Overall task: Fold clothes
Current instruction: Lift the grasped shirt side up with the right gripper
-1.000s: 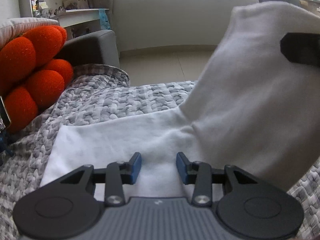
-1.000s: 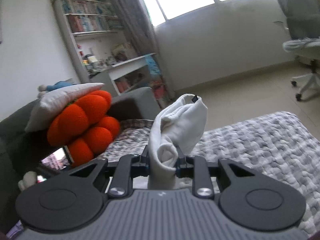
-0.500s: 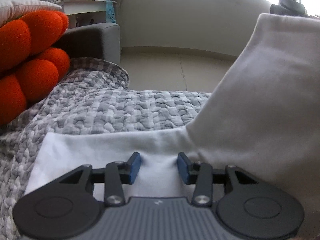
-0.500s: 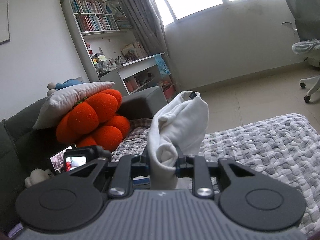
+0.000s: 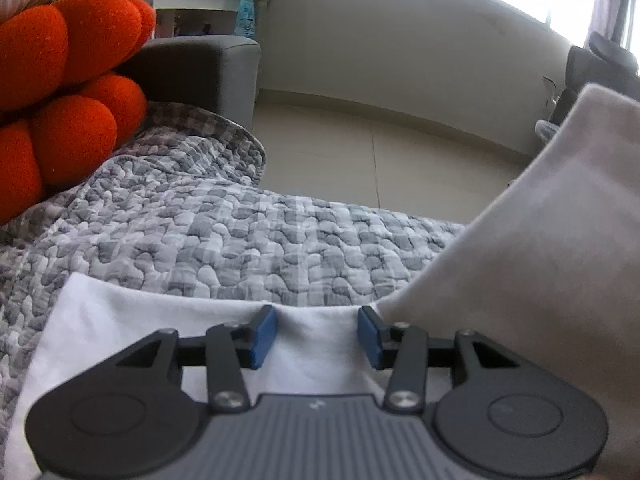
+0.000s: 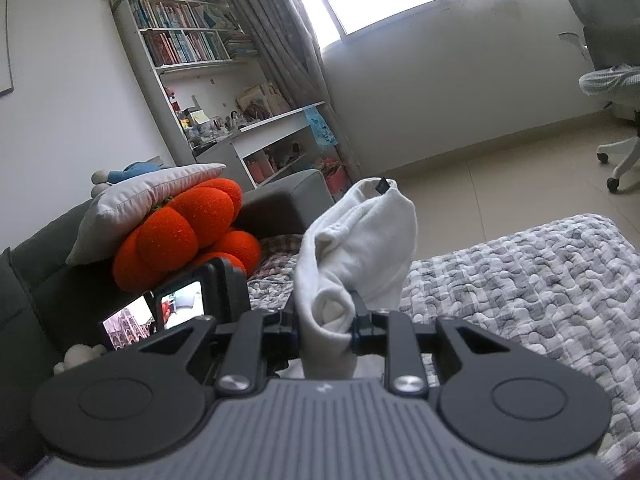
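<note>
White garment (image 5: 120, 320), half flat, half lifted

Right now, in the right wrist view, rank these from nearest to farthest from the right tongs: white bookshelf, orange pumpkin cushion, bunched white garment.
1. Bunched white garment, clamped in the right tongs.
2. Orange pumpkin cushion, left, on the sofa.
3. White bookshelf, far left, against the wall.
</note>
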Demonstrator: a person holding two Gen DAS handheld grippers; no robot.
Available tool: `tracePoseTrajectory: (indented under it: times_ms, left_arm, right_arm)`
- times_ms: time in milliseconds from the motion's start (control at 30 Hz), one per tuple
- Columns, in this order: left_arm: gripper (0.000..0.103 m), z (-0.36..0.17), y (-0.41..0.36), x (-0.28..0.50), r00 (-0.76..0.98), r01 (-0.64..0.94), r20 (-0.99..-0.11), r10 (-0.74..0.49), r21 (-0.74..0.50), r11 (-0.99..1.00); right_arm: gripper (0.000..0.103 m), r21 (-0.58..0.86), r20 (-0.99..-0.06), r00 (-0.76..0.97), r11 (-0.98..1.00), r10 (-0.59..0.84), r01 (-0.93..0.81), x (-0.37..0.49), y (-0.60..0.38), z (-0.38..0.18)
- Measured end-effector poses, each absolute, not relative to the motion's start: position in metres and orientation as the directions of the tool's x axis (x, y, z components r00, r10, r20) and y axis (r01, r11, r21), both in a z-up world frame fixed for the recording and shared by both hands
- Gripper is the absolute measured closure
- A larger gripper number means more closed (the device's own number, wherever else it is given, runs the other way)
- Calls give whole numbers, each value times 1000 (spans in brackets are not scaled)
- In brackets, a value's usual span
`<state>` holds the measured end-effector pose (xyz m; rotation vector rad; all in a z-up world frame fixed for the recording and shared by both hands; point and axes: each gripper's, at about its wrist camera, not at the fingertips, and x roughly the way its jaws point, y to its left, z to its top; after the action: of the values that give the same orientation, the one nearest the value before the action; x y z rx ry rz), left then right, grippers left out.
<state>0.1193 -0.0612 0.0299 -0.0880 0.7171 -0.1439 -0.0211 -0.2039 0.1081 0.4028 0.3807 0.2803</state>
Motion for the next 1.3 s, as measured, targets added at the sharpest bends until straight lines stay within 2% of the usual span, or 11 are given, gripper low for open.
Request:
tracePoseTrajectory:
  times_ms: [100,300,500,567,800,1300]
  left_arm:
    - [58,35,-57,116,743,113,-647,-172,-132,985]
    - [58,41,-58,91,756,168,-642,-125,6,986]
    - [58,33,-72,54,762,304,-634,-133,168,938]
    - [58,35,-67,49,742,300,-653,-149,124,946]
    - [58,36,-62,25,719,356,-672,-176,138,924]
    - [57,29,-55,-1,732,361,-655,-188,139,922]
  right_arm:
    - [77,431,-303,893,884,334,-184,-21,-205,108]
    - [77,464,-304,895,871,327,-161,-19,-210,107]
    - [77,476,-304,896,866,325,-153,-16,-209,108]
    - [77,476,-304,897,866,323,-150,-15,-208,108]
    - [77,470,-303,897,869,321,-153,-14,-205,108]
    - [77,458,-310,900,878,307,-142,-12,-198,108]
